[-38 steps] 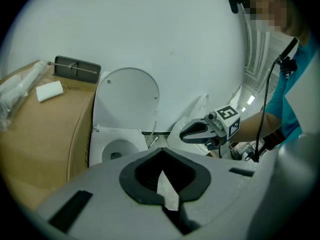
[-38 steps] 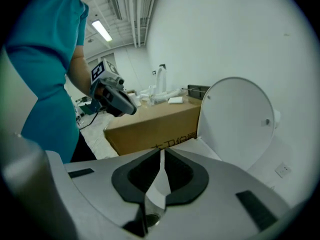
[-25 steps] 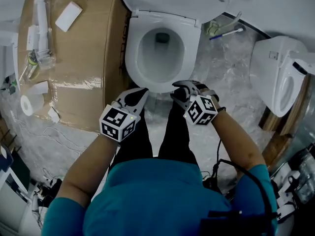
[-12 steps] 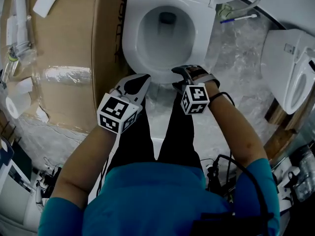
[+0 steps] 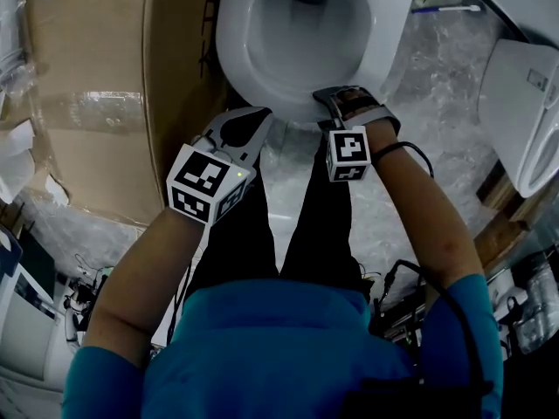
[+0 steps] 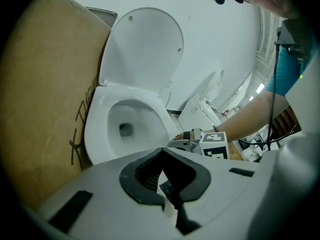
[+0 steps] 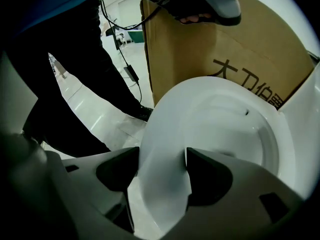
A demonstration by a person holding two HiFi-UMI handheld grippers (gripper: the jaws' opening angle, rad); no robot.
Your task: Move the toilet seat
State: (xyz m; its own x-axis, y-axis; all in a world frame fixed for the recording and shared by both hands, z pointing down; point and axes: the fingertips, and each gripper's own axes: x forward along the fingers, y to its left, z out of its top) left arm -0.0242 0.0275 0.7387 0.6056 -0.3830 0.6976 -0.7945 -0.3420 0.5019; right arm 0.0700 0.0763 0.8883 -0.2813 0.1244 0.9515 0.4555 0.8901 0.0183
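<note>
The white toilet seat (image 5: 234, 55) lies down on the bowl, and its lid (image 6: 145, 49) stands raised against the wall. My right gripper (image 5: 337, 96) is at the seat's front edge. Its jaws are opening, and the seat's rim (image 7: 165, 134) sits between them, filling the gap. I cannot see the pads pressing on it. My left gripper (image 5: 248, 122) hangs just short of the bowl's front left, its dark pads (image 6: 142, 171) meeting at the tips with nothing between them.
A tall cardboard box (image 5: 96, 85) stands tight against the toilet's left side. A second white toilet (image 5: 528, 103) sits at the right, with a blue-handled tool (image 5: 445, 9) on the floor behind. The person's dark legs (image 5: 288, 225) stand right before the bowl.
The right gripper has moved forward onto the seat's front rim and its jaws have spread around it. The head view has tilted, so the toilet sits higher in frame. The left gripper barely moved.
</note>
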